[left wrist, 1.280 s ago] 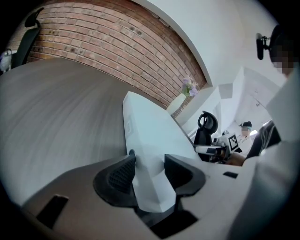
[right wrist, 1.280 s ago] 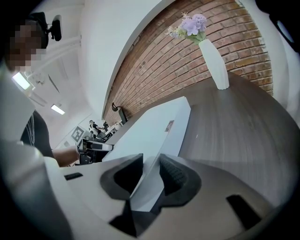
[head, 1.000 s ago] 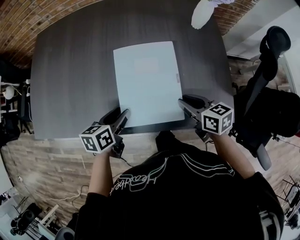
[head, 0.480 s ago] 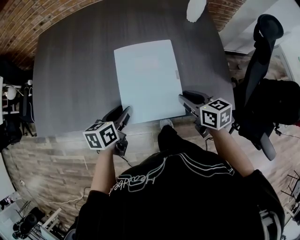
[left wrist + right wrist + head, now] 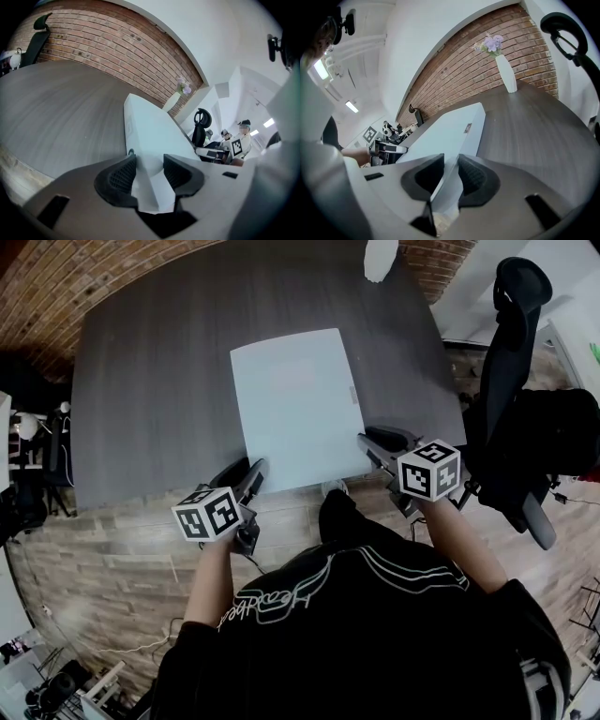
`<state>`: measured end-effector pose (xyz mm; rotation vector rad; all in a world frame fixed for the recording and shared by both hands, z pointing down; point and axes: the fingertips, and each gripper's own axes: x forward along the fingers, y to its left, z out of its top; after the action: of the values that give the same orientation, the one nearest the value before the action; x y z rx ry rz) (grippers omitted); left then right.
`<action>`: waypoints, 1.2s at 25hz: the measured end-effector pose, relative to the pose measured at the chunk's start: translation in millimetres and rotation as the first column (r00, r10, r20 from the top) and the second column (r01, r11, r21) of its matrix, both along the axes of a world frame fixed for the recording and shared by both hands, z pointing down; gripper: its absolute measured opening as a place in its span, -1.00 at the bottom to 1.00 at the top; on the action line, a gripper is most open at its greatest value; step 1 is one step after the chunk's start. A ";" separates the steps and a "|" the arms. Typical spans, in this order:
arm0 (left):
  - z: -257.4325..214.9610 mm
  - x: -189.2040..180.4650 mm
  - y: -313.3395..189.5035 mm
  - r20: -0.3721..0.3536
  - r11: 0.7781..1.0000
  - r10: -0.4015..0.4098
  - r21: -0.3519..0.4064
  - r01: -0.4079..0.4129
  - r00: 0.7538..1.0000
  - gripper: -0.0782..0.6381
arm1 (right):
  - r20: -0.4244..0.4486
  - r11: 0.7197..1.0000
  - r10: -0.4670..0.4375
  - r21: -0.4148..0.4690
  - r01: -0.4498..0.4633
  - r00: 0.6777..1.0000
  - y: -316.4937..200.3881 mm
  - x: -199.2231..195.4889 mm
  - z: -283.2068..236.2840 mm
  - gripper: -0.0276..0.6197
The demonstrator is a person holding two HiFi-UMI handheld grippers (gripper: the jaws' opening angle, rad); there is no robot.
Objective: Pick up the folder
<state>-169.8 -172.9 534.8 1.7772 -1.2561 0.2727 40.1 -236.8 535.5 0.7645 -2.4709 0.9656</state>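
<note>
While left gripper [image 5: 150, 163] and right gripper [image 5: 451, 160] fingers [image 5: 121, 177] pinch its near corners, the folder [image 5: 298, 409] lies flat.

The right tongs [image 5: 450, 176] clamp the folder [image 5: 450, 129] at its near edge.
Beyond lies the dark bench [image 5: 525, 131], with a white vase [image 5: 506, 72] of flowers by the brick wall [image 5: 464, 70].

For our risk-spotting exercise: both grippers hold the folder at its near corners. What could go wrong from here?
1. The left gripper and right gripper pinch the folder only at its near corners, so its far end may sag or it may slip free.
2. Uneven lifting could twist it.
</note>
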 end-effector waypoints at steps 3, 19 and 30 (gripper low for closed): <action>0.4 2.3 9.1 -0.001 1.000 0.001 0.000 -0.001 1.000 -0.27 | -0.001 1.000 0.005 0.005 -0.005 1.000 7.8 2.4 0.4 -0.68; 0.7 14.2 49.3 0.011 1.000 0.012 0.003 -0.012 1.000 -0.27 | 0.006 0.999 0.039 0.006 -0.039 0.999 48.2 14.3 0.6 -0.69; -2.2 14.8 58.0 0.032 1.000 0.021 0.023 -0.021 0.999 -0.25 | 0.050 0.997 0.069 -0.037 -0.067 0.996 60.5 17.5 2.5 -0.58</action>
<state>-155.0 -114.9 532.6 1.8134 -1.2681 0.2997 57.5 -176.2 538.0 0.8266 -2.4781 1.0632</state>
